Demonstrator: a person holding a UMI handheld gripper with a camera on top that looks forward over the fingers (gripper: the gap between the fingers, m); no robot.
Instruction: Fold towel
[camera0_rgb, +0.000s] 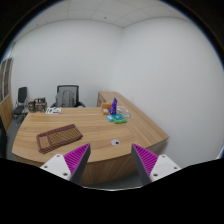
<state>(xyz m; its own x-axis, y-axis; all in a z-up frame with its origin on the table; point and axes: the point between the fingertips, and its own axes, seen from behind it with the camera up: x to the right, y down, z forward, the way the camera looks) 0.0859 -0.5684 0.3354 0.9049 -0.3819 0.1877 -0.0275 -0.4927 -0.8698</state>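
Observation:
A brown towel (59, 137) lies folded on the wooden desk (95, 135), at its left part, beyond and left of my left finger. My gripper (111, 160) is held high and back from the desk's near curved edge, well apart from the towel. Its two fingers with purple pads (76, 157) stand wide apart with nothing between them. The gripper is open and empty.
A purple bottle (114, 106) and small items on a teal tray (119, 117) stand at the desk's far right. A small round grommet (115, 142) is near the front edge. Black office chairs (67, 96) stand behind the desk. White walls surround.

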